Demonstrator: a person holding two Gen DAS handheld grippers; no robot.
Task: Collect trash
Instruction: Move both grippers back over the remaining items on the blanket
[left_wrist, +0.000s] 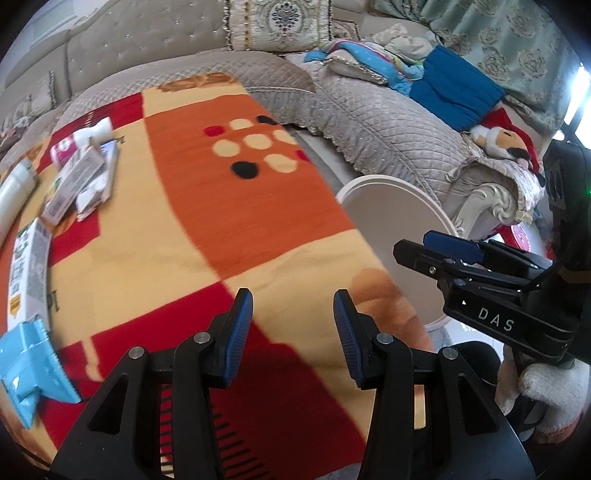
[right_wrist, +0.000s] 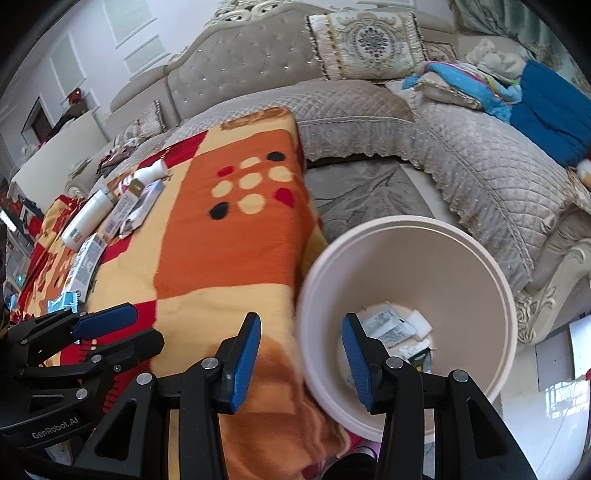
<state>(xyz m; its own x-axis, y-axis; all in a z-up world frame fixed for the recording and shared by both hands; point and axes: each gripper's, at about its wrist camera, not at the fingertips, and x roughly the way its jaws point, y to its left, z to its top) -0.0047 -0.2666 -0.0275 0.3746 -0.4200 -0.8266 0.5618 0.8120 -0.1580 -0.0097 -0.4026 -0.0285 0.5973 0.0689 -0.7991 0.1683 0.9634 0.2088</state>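
Orange-and-red blanket (left_wrist: 229, 206) over table, beige quilted sofa (right_wrist: 388, 110) behind, both grippers' jaws released, empty

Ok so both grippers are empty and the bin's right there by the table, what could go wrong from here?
1. The remaining trash lies overlapped in a pile on the far side of the blanket, so a grab may take several pieces and drop one.
2. The bin sits past the table's edge, so a loosely held piece could fall outside it.
3. The left gripper and right gripper are close together and could collide.

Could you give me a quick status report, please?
Left gripper and right gripper open, empty. Round white plastic bin holds wrappers. Cartons, bottles remain on blanket. Nothing blocking.
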